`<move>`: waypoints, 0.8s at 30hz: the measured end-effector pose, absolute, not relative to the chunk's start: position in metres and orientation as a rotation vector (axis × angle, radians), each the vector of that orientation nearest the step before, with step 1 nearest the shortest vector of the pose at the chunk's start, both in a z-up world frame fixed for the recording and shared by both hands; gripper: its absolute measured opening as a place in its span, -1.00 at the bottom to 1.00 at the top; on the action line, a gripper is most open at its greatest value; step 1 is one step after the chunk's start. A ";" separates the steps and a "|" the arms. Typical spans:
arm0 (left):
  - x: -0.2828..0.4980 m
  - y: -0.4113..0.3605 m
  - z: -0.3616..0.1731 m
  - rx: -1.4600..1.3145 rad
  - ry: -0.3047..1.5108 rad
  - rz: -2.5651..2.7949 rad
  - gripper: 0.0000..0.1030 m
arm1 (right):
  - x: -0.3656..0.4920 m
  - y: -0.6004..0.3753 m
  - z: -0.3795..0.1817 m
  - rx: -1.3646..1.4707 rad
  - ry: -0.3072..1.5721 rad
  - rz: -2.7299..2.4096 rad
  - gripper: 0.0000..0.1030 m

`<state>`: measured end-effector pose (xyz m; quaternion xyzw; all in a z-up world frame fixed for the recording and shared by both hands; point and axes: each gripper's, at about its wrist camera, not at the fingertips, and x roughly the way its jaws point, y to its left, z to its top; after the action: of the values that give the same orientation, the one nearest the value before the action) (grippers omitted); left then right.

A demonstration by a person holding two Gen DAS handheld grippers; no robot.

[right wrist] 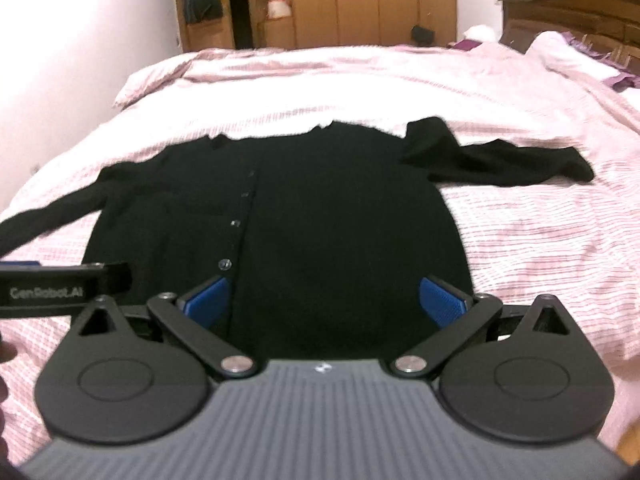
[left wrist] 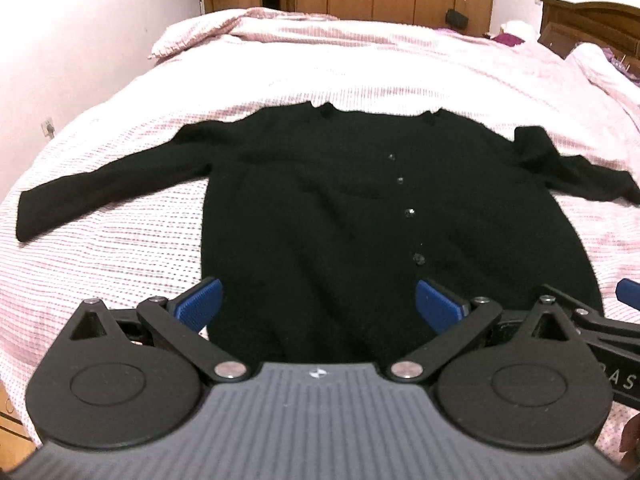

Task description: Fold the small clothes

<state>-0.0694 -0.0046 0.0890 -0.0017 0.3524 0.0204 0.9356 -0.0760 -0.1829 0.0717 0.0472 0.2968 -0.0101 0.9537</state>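
Observation:
A black buttoned cardigan (left wrist: 340, 208) lies flat on the bed, front up, both sleeves spread out to the sides. The same cardigan (right wrist: 320, 216) fills the middle of the right wrist view, its right sleeve (right wrist: 500, 160) bunched near the shoulder. My left gripper (left wrist: 318, 300) hovers open over the hem, blue pads wide apart with nothing between them. Over the hem's right half my right gripper (right wrist: 326, 298) is open too, holding nothing. Each gripper shows at the edge of the other's view.
The pink-and-white striped bedspread (left wrist: 360, 72) covers the whole bed. A wooden headboard (right wrist: 580, 12) stands at the right, a wooden wardrobe (right wrist: 360, 0) against the far wall. A pillow (left wrist: 180, 36) lies at the far left corner.

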 end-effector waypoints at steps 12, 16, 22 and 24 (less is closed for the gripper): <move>-0.083 -0.006 0.107 -0.004 0.688 0.029 1.00 | -0.092 -0.187 0.080 0.116 0.564 -0.057 1.00; -0.076 0.000 0.104 -0.018 0.711 0.032 1.00 | -0.091 -0.186 0.080 0.115 0.569 -0.055 1.00; -0.073 0.001 0.102 -0.019 0.726 0.028 1.00 | -0.091 -0.186 0.078 0.116 0.576 -0.053 1.00; -0.073 0.000 0.102 -0.019 0.727 0.029 1.00 | -0.091 -0.186 0.078 0.117 0.577 -0.053 1.00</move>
<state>-0.0728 0.0001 0.1016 -0.0091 0.3557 0.0141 0.9345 -0.0910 -0.1863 0.0785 0.0578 0.2842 -0.0263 0.9566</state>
